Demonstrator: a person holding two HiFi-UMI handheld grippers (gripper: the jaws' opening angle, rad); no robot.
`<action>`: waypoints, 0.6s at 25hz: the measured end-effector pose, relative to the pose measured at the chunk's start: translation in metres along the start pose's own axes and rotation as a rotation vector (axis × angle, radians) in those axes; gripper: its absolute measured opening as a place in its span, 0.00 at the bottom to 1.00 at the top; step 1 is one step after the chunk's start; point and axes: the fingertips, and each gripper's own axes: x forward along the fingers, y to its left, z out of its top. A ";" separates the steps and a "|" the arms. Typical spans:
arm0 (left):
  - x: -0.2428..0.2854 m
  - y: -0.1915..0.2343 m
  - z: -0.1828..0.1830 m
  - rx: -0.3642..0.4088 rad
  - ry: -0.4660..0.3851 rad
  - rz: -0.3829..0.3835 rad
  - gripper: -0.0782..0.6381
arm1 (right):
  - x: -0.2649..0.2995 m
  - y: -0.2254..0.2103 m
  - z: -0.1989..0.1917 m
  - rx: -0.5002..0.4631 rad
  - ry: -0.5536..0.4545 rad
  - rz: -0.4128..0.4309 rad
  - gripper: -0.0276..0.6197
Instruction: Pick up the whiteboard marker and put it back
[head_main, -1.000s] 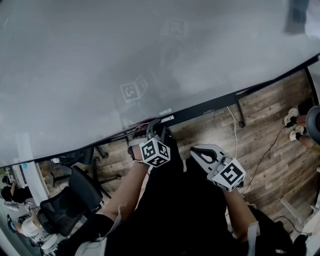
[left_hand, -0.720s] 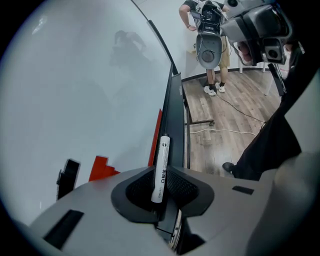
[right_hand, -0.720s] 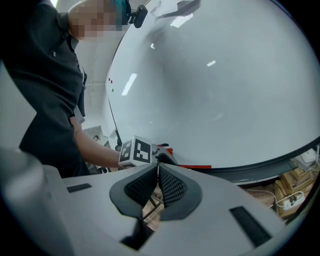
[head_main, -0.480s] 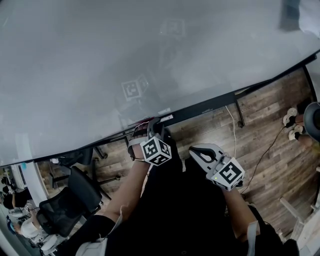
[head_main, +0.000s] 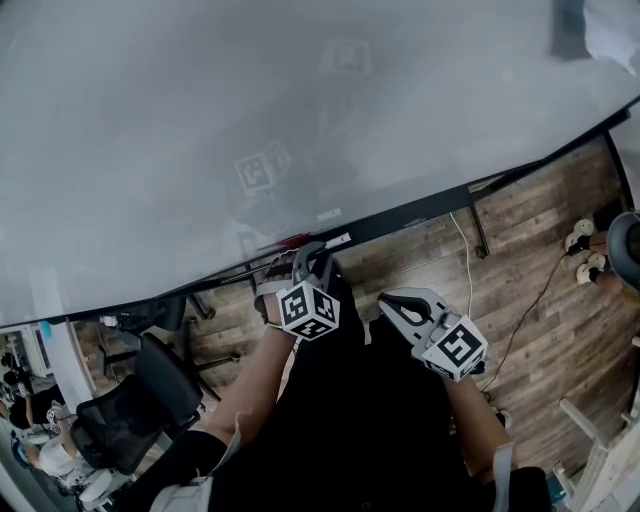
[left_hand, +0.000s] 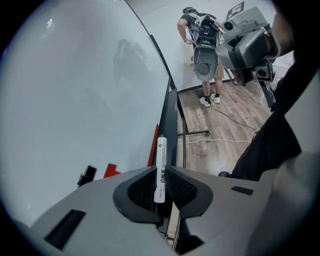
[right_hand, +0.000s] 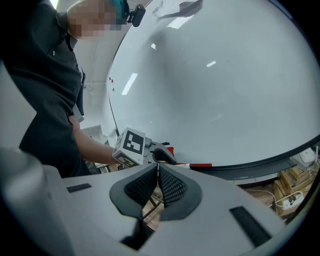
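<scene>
Gripping the whiteboard marker (left_hand: 160, 150), the left claw (left_hand: 160, 175) has both jaws clamped on the white printed barrel. About half the pen's length sticks out ahead of the jaw tips. The pickup half of the job therefore looks done, or else the return is nearly done; these views do not settle which.

Just beyond and beneath the jaws runs the black ledge (left_hand: 170, 115) along the bottom of the whiteboard (left_hand: 90, 100), and the marker lies in line with it. Whether the barrel is resting on the ledge or is held a little above it cannot be told. A red sliver shows just left of the barrel, but what it is cannot be made out. Further left of the claw, a small red piece (left_hand: 111, 171) and a black piece (left_hand: 87, 175) sit on the board face.

The right claw (right_hand: 158, 172) hangs to the right of the left one, off the board. Its ribbed pads are pressed together with nothing between them, so it takes no part in the hold.

What is plainly left, at the least, is to settle the marker on the ledge and open the left jaws. Past the ledge lie wooden floor (left_hand: 220, 125) and a trailing cable.
</scene>
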 end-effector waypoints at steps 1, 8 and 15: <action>-0.004 -0.001 0.005 -0.009 -0.025 -0.003 0.20 | 0.000 0.000 0.000 0.001 -0.002 -0.001 0.07; -0.050 0.000 0.059 -0.069 -0.278 -0.026 0.20 | -0.006 -0.012 0.014 -0.027 -0.024 -0.024 0.08; -0.100 -0.003 0.114 -0.210 -0.550 -0.110 0.20 | -0.018 -0.017 0.046 -0.095 -0.062 -0.039 0.07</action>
